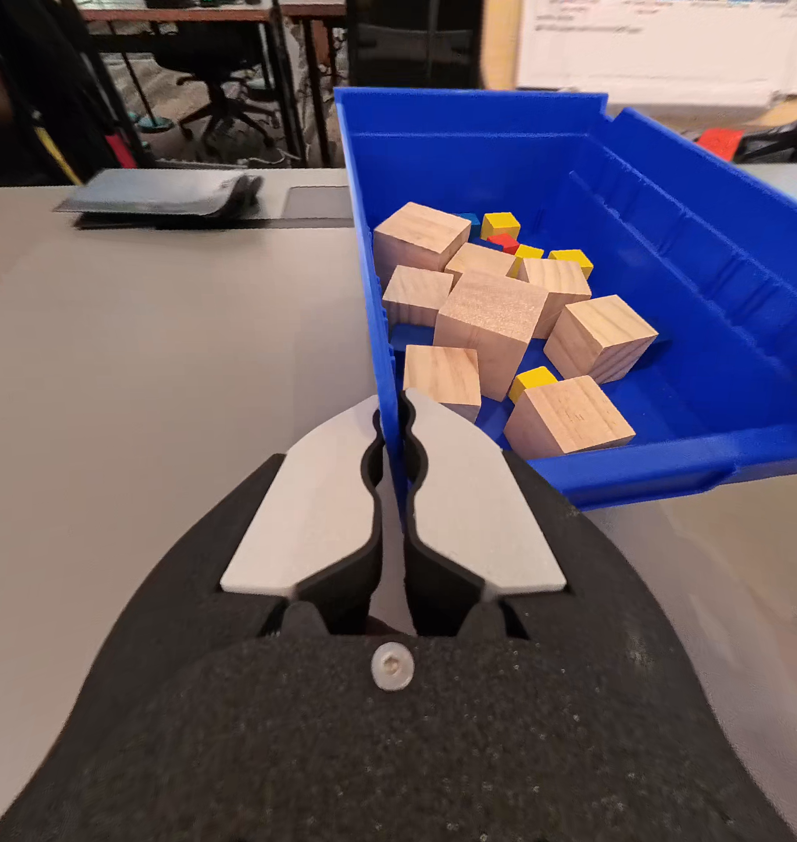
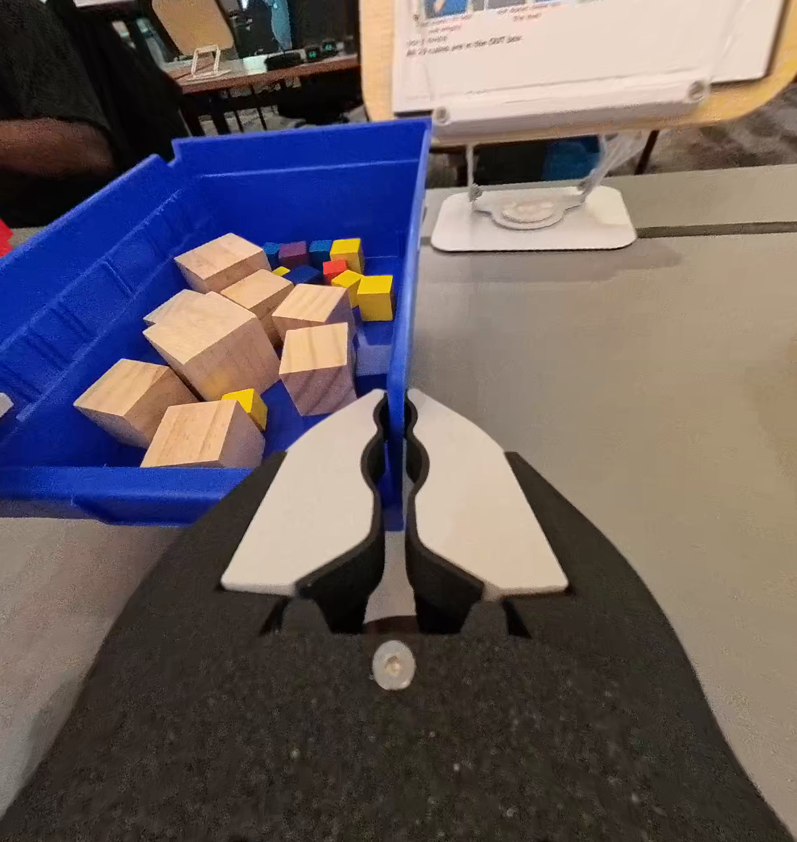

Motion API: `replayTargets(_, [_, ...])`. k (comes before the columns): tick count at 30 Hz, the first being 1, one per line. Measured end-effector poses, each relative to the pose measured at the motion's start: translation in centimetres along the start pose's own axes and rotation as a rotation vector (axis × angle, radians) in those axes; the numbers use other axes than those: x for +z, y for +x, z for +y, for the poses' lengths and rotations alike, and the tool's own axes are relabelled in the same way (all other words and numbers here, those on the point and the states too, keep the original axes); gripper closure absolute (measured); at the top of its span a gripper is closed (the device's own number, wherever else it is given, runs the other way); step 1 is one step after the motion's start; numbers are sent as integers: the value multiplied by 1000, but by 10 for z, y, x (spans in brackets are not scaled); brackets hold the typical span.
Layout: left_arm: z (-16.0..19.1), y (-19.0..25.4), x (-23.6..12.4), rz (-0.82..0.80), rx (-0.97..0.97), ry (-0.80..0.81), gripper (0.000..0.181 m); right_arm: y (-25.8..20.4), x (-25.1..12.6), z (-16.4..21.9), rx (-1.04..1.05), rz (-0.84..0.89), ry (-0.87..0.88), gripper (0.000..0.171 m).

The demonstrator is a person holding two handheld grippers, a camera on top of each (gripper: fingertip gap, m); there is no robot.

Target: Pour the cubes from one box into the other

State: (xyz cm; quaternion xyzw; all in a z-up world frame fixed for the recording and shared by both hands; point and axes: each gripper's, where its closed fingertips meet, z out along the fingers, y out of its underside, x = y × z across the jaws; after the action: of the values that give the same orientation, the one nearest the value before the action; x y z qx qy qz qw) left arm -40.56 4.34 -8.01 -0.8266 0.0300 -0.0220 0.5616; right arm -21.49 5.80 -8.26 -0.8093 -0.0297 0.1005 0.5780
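A blue plastic box (image 1: pixel 683 282) holds several large plain wooden cubes (image 1: pixel 490 319) and several small yellow, red, blue and purple cubes (image 1: pixel 500 225). My left gripper (image 1: pixel 391 405) is shut on the box's left side wall. My right gripper (image 2: pixel 395 401) is shut on the right side wall of the same blue box (image 2: pixel 91 282), where the wooden cubes (image 2: pixel 209 341) and small coloured cubes (image 2: pixel 376 296) also show. The box looks tilted and lifted a little off the grey table (image 1: pixel 159 364). No second box is in view.
A dark flat folder or pouch (image 1: pixel 159 196) lies at the far left of the table. A white stand holding a sheet in a wooden frame (image 2: pixel 533 218) stands at the back right. A person's arm (image 2: pixel 41 146) is behind the box. Chairs and desks are beyond.
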Motion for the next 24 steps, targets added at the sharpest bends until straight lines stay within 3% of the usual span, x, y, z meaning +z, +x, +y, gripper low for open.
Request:
replayTargets(6, [26, -63, 20, -54, 21, -46, 179, -56, 34, 38, 13, -22, -116, 168])
replayTargets(10, [41, -86, 20, -85, -111, -68, 178, -78, 37, 44, 5, -90, -119, 166])
replayTargets(13, [42, -94, 20, -100, -81, -63, 178, -90, 37, 45, 153, -194, -176, 159])
replayTargets(16, [41, -105, 21, -135, -77, -67, 174, -98, 31, 47, 135, -262, -203, 156])
replayTargets(20, [-6, -131, -17, -230, -133, 107, 147, -92, -2, 30, -31, -407, -200, 152])
replayTargets(22, [-39, -141, -51, -275, -115, 239, 150, -70, -28, -2, -80, -464, -74, 142])
replayTargets(24, [-56, -131, -73, -216, -139, 302, 149, -39, -54, -27, -165, -516, 5, 132])
